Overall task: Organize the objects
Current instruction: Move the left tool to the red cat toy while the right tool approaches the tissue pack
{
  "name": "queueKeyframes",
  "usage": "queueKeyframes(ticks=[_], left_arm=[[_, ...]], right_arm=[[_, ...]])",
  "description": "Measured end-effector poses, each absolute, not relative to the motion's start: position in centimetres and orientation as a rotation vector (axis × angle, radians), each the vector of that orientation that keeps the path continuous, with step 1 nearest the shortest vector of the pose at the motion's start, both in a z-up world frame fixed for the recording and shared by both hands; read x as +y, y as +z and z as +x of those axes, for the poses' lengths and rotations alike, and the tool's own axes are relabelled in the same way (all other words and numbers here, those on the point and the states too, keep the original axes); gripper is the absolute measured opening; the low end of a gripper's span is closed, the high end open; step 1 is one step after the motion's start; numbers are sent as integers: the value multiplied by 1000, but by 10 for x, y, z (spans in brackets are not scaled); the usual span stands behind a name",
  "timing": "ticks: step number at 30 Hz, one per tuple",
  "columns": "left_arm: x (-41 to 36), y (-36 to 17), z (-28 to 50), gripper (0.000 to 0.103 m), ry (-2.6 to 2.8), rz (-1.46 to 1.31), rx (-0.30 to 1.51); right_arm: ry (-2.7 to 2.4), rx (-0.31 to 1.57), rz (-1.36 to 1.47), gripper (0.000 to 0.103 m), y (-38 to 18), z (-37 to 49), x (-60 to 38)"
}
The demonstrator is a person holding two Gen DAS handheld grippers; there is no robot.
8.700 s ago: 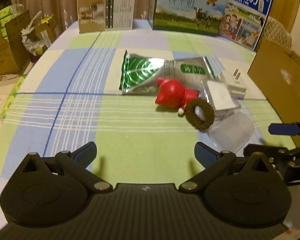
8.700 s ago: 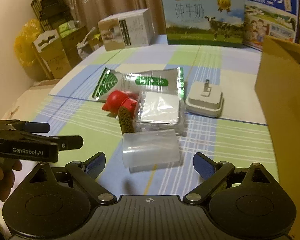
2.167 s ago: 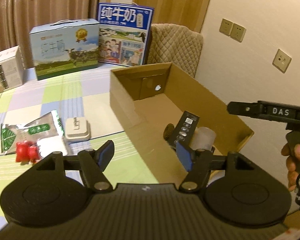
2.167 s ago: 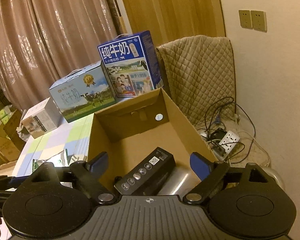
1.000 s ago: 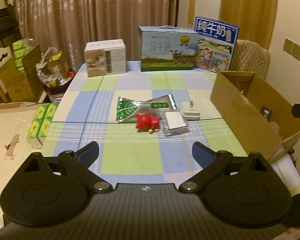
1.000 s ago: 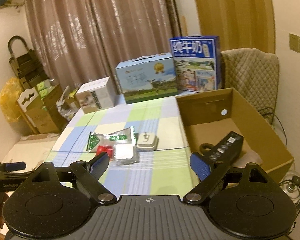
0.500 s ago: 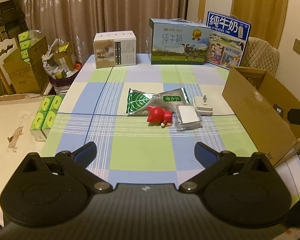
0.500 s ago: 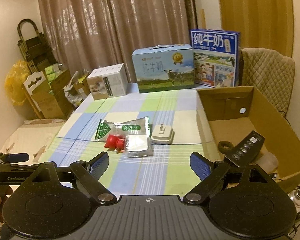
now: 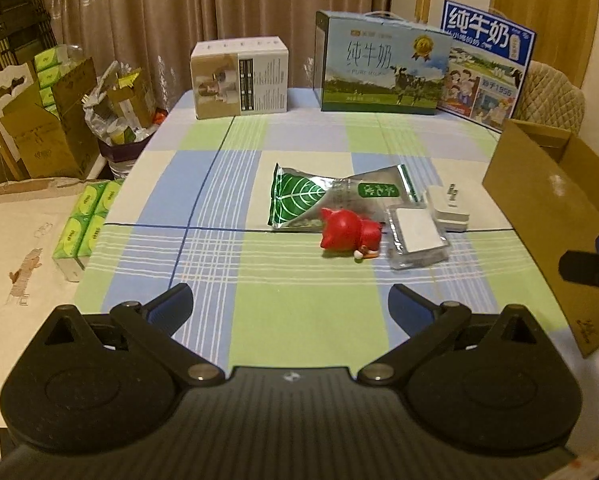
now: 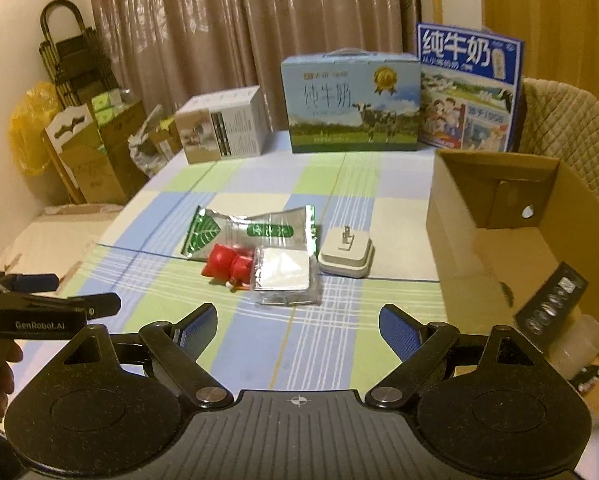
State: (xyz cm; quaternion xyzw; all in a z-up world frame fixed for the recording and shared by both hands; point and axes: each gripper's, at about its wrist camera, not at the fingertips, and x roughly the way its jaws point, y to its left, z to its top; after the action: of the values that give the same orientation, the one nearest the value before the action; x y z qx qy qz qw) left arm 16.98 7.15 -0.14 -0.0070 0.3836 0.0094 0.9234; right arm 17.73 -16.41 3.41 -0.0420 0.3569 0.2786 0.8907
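On the checked tablecloth lie a green and silver foil pouch, a red toy figure, a clear packet with a white square and a white plug adapter. An open cardboard box stands at the right edge; inside it lie a black remote and a clear cup. My left gripper and my right gripper both hover open and empty, short of the pile.
A white carton and two milk cartons stand along the table's far edge. Green tissue packs and cardboard boxes sit on the floor at the left. A quilted chair stands behind the box.
Both grippers have moved forward and down toward the table, so the pile of objects looks larger and nearer. Both stay open and empty.
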Motion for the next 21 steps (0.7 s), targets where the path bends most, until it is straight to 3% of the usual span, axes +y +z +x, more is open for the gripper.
queueKeyframes(ticks=[21], left_arm=[[91,-73,262,102,-27,-32,807]], right_arm=[[647,801,-185,85,-67,259,-85]])
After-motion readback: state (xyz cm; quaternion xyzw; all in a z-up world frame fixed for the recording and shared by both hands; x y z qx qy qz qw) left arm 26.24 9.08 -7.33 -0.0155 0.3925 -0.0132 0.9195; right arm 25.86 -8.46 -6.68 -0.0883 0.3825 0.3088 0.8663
